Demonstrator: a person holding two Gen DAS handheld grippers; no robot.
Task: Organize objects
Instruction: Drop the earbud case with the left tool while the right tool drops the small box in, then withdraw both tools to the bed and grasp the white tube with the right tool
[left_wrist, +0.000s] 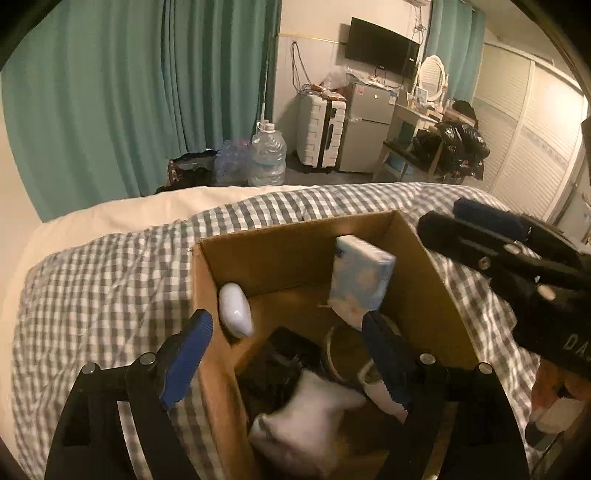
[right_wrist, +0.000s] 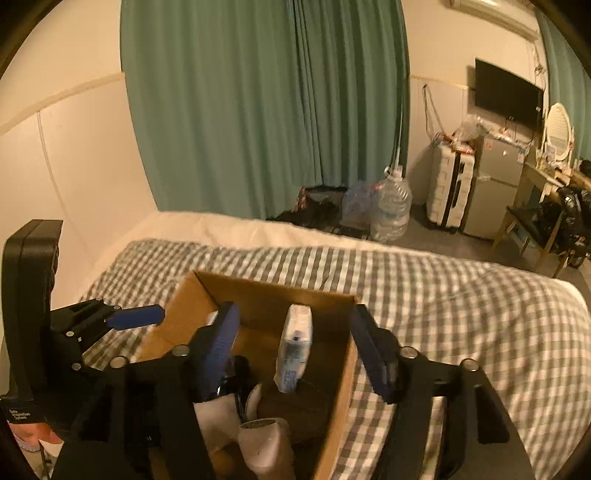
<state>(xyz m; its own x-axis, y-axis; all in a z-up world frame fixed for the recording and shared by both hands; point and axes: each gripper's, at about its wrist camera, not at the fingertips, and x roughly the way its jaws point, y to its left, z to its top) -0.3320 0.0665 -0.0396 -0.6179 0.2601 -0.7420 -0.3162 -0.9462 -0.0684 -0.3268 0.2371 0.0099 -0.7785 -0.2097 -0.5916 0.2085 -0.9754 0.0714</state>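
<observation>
We hold both claws wide and empty over the box (left_wrist: 424, 280) on the bed (left_wrist: 110, 266): left gripper (left_wrist: 284, 343), right gripper (right_wrist: 295, 336); tissue pack (left_wrist: 360, 277) leans at its far corner.

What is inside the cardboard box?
In the box: a blue tissue pack standing on end, a white oval thing, a white cloth, a tape roll and something black. The cloth covers whatever lies beneath it.
</observation>
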